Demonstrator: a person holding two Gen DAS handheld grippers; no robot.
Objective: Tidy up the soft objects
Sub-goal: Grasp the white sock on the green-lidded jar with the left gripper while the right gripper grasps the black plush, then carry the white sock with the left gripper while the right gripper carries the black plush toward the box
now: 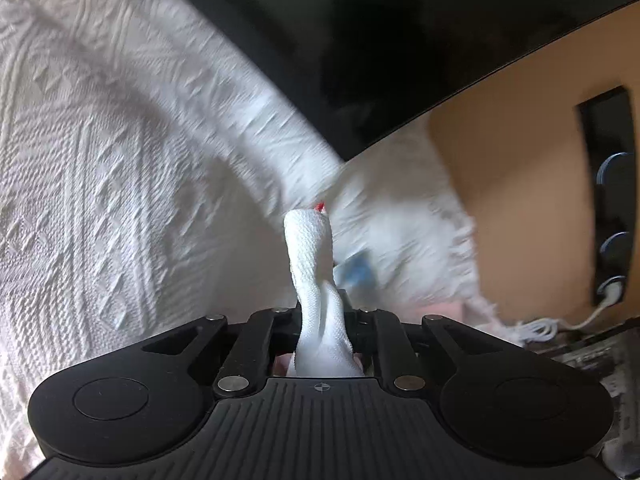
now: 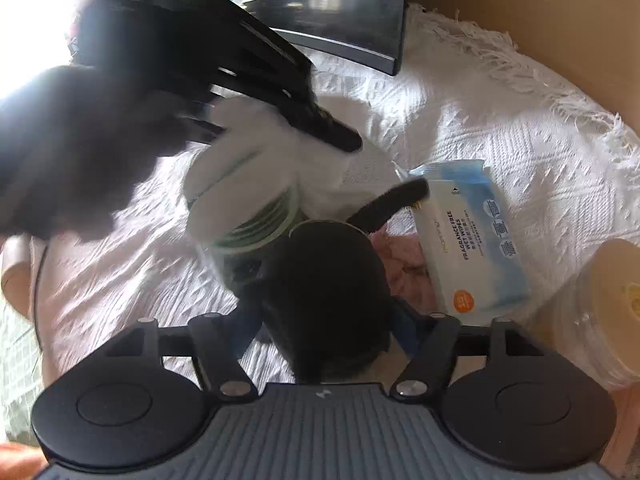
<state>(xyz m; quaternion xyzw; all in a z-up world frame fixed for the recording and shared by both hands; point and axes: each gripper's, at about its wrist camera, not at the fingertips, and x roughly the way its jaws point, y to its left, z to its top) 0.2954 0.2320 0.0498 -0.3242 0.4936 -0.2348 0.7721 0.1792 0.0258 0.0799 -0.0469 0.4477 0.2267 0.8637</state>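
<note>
In the left wrist view we see our left gripper closed on a white sock, which stands up in a twisted roll between the jaws; the fingers themselves are hidden behind the cloth, and a small red mark at the sock's top is too small to read. Behind it lies a white woven bedspread, smeared by motion blur toward its fringed edge. A blue-and-white pack of wet wipes shows only as a blurred sliver just beside the sock. A dark screen fills the upper frame, and a black power strip sits against the tan wall, its far end cut off.

In the right wrist view our right gripper is clamped on a dark sock that covers its fingers entirely, so we judge the grip only from the cloth bunched between the jaws. The other gripper crosses the upper left as a dark blur, carrying the white sock, whose green-striped cuff is smeared. A pink cloth peeks out, mostly hidden. A stack of clear lidded tubs is cut off at the right edge
</note>
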